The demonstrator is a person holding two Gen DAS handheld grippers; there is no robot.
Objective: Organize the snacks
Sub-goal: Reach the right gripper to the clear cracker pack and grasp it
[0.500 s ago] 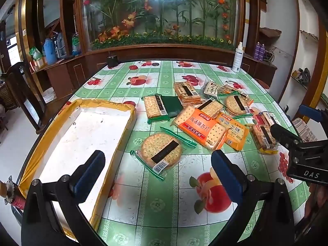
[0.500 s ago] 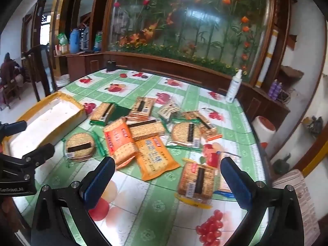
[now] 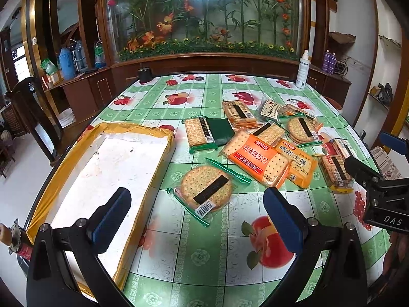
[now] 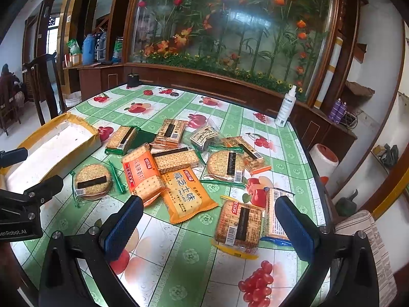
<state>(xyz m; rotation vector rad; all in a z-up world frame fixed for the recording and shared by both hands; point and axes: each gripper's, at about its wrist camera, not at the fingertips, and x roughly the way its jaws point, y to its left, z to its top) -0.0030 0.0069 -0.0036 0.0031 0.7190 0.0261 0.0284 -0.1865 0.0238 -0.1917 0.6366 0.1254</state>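
Observation:
Several cracker packs lie scattered on the green fruit-print tablecloth [image 3: 212, 255]. A round cracker pack [image 3: 205, 188] in green-edged wrap lies nearest my left gripper [image 3: 196, 213], which hangs open above the cloth, holding nothing. Orange packs [image 3: 255, 160] lie just beyond. A shallow box [image 3: 107, 176] with yellow taped edges and a white inside sits to the left. My right gripper [image 4: 208, 221] is open and empty above the table; a yellow-edged square cracker pack [image 4: 239, 223] lies between its fingers' line, untouched. The round pack [image 4: 93, 181] and the box [image 4: 51, 143] show at left.
A white spray bottle [image 3: 303, 70] stands at the table's far right edge, a small black pot [image 3: 145, 74] at the far left. A dark wooden chair [image 3: 30, 112] stands beside the box. A glass display with artificial flowers runs behind the table.

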